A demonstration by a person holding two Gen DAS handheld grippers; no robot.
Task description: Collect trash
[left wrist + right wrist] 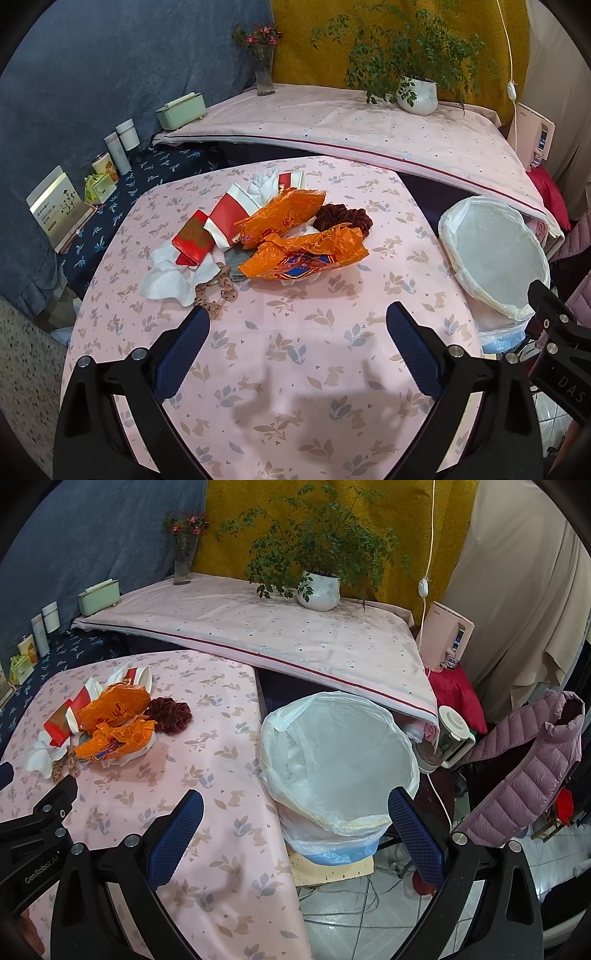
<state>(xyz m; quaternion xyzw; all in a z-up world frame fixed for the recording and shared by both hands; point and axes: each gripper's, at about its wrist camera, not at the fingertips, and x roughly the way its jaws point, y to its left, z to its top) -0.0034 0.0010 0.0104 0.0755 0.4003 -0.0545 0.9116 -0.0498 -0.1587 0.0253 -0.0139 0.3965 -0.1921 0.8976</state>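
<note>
Nearest us, the left claw [297, 319] hangs wide and empty over the bare near part of the table [295, 369], its shadow on the pink rabbit-print cloth. The right claw [295, 805] is spread wide too, holding nothing, straddling the table's right edge and the near rim of the trash bin [338, 760].

That bin stands just beside the right edge, lined with a white bag, nothing visible inside it.

Further in, the trash sits heaped at the middle of the table: two crumpled orange wrappers [306, 253], one behind the other, with red-and-white paper cups [229, 218] and a red packet [194, 238] to their left. White tissue [173, 278] spreads at the heap's near-left side, a spotted beige scrunchie [218, 291] lying against it. A dark red scrunchie [343, 218] touches the wrappers' far right. Bare cloth lies between the claws and the heap.

Beyond the far edge, a second pink-covered surface carries a potted plant [417, 94], a flower vase [265, 75] and a green box [181, 110].
</note>
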